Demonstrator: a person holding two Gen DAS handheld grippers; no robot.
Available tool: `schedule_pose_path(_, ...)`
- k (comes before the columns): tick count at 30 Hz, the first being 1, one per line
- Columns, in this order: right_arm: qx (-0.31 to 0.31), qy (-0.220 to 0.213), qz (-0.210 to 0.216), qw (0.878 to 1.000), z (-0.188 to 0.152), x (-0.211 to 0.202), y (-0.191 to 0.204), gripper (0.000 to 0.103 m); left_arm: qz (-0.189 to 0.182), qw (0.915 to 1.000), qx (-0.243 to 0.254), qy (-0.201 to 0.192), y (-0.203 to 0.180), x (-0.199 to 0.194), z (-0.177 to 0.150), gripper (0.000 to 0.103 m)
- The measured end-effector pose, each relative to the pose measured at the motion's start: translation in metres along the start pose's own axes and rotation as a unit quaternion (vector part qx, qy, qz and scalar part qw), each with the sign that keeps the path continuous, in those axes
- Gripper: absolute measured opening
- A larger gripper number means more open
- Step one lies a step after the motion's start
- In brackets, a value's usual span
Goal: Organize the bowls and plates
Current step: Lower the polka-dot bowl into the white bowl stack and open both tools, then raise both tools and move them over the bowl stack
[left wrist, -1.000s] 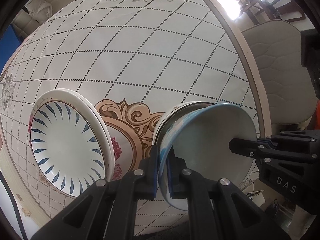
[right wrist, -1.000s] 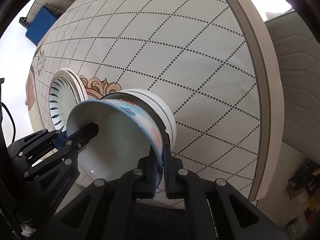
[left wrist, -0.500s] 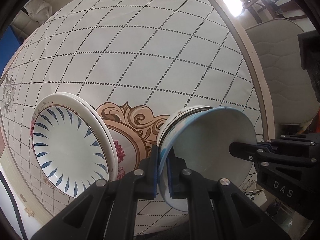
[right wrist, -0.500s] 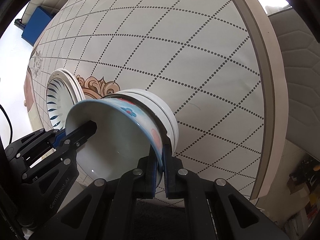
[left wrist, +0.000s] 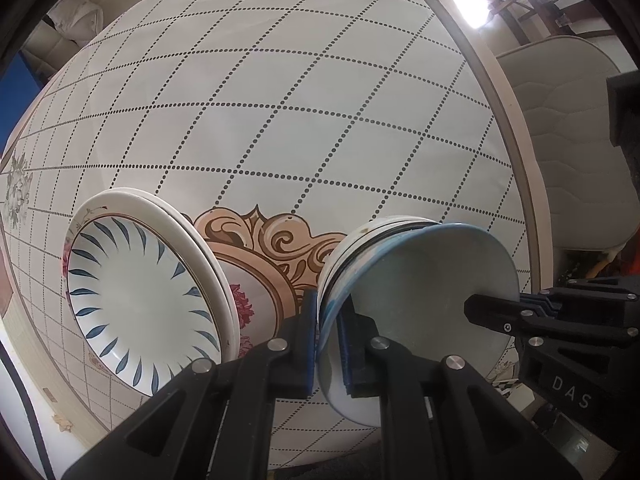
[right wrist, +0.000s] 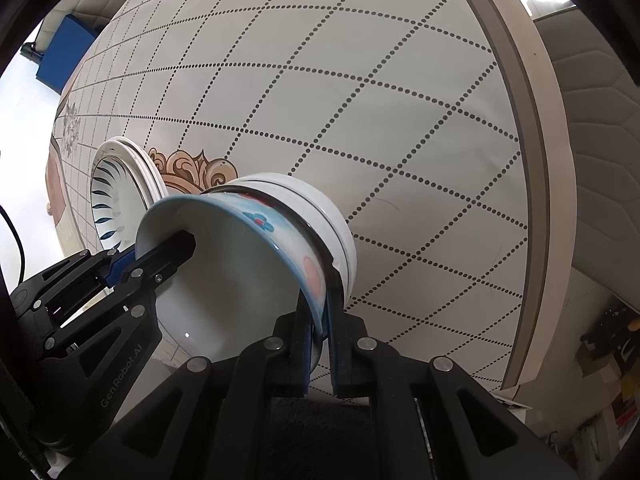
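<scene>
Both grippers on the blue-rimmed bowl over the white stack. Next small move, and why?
Probably open both and back off. The blue-rimmed bowl already looks nested in the white bowls on the table. The left gripper and right gripper each pinch opposite sides of its rim. The plate stack stands apart, so nothing visible blocks a retreat.

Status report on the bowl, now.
Left tongs and right tongs shut on blue bowl rim, nested atop white bowls. Plates alongside, apart. Nothing blocking.
</scene>
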State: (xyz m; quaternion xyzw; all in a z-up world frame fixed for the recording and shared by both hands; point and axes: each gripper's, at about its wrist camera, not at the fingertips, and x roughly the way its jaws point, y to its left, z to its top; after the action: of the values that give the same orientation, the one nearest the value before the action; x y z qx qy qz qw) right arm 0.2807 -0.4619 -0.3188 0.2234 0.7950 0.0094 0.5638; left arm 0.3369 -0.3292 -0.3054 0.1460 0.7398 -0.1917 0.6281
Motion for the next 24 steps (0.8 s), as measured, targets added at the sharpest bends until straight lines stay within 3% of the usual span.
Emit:
schedule_pose_path(5, 0.0, 0.001, 0.009, 1.0, -0.002, -0.003, 0.0, 0.015, 0.018, 0.9998, 0.001, -0.011, -0.002, -0.004, -0.004, 0.013)
schedule_pose_path(10, -0.007, -0.008, 0.025, 1.0, -0.005, -0.007, 0.005, 0.036, 0.028, 0.9994, 0.0, -0.019, -0.004, -0.007, -0.006, 0.014)
schedule_pose_path(14, -0.013, -0.013, 0.024, 1.0, -0.007, -0.009, 0.01, 0.043, 0.017, 0.9996, -0.016, -0.013, 0.0, -0.006, -0.008, 0.016)
schedule_pose_path(16, -0.012, -0.023, 0.013, 1.0, -0.008, -0.014, 0.009, 0.052, 0.01, 0.9995, -0.025, -0.014, 0.003, -0.007, -0.01, 0.019)
schedule_pose_path(20, -0.007, -0.023, 0.023, 0.999, -0.007, -0.02, 0.004, 0.053, 0.017, 0.9993, -0.025, -0.02, 0.001, -0.009, -0.013, 0.02)
schedule_pose_path(24, -0.031, -0.05, -0.023, 0.998, -0.011, -0.029, 0.007, 0.053, 0.021, 0.9987, -0.028, -0.037, 0.001, -0.016, -0.016, 0.02)
